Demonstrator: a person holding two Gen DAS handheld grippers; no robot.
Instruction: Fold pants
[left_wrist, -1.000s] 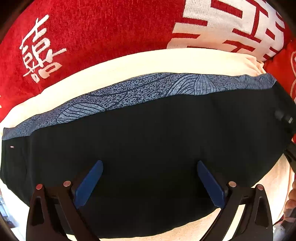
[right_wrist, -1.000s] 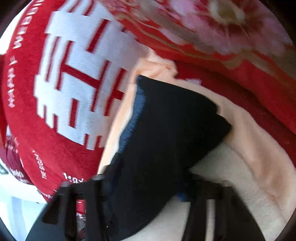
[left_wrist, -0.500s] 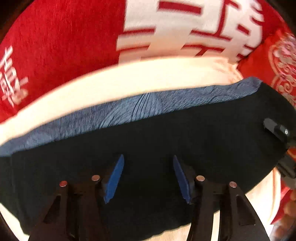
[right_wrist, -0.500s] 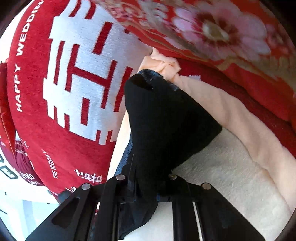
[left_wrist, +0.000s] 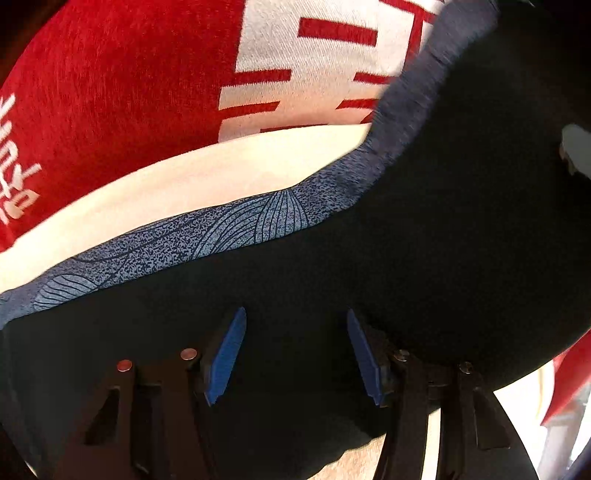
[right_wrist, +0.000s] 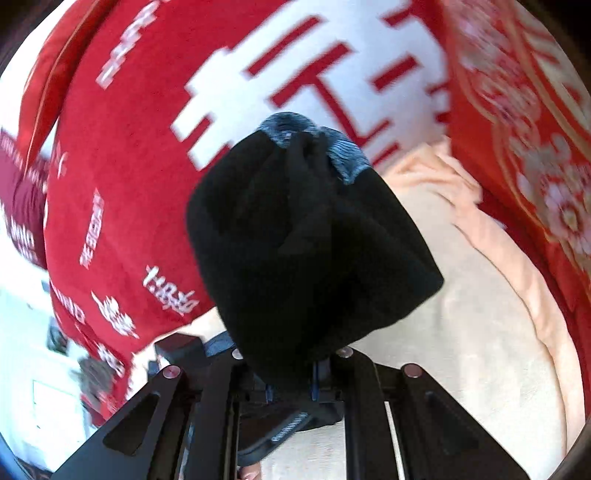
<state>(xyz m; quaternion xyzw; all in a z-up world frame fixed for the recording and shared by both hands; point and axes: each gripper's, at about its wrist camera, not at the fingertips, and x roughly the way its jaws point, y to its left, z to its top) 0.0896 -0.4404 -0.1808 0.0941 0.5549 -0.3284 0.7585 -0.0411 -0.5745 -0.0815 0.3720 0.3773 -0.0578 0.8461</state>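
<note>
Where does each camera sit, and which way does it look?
Left wrist: on the left hand-held gripper, looking steeply down its blue pads at the black pants on a cream blanket; only gripper fingers show.
Right wrist: on the right hand-held gripper, shut on a raised bunch of the pants; a fingertip shows at the bottom edge.
Both share the pants, blanket and red cushion.
</note>
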